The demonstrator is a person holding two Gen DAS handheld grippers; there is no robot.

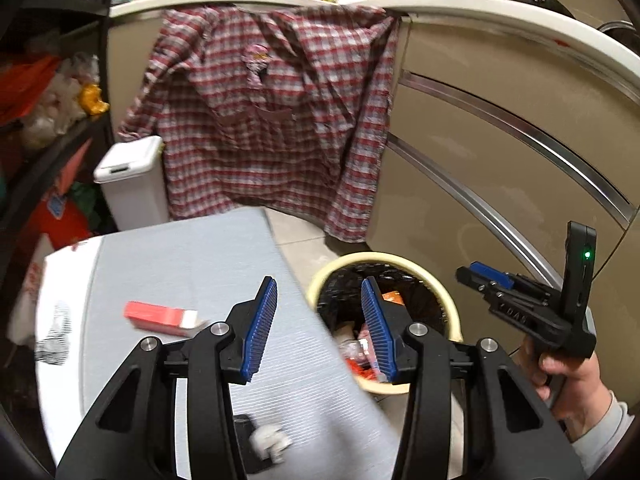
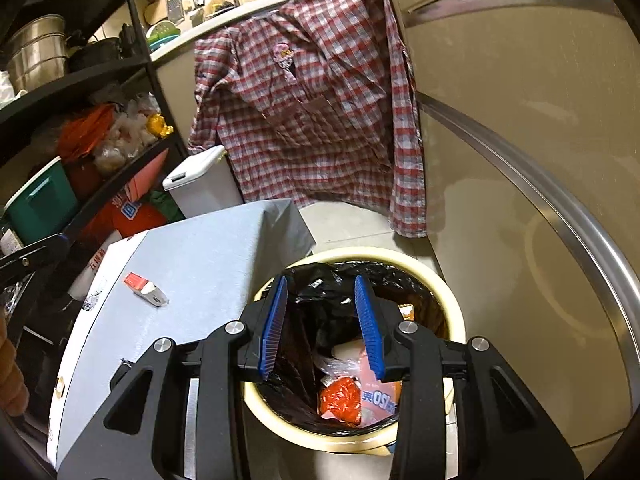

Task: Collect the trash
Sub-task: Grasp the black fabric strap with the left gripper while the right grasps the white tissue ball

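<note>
A cream bin (image 2: 454, 312) lined with a black bag stands on the floor and holds wrappers and an orange net bag (image 2: 340, 396). It also shows in the left wrist view (image 1: 444, 292). My right gripper (image 2: 320, 320) is open and empty, right above the bin's mouth; it shows from the side in the left wrist view (image 1: 476, 276). My left gripper (image 1: 320, 320) is open and empty over the right edge of a grey-covered box top (image 1: 180, 260). On that top lie a red and white carton (image 1: 160, 318), also seen in the right wrist view (image 2: 144, 288), and a crumpled white scrap (image 1: 270, 440).
A plaid shirt (image 1: 272, 108) hangs from the counter over beige cabinet fronts (image 1: 500, 128). A white lidded bin (image 1: 128, 184) stands behind the box. A black shelf rack (image 2: 72, 92) with pots, bags and boxes is on the left.
</note>
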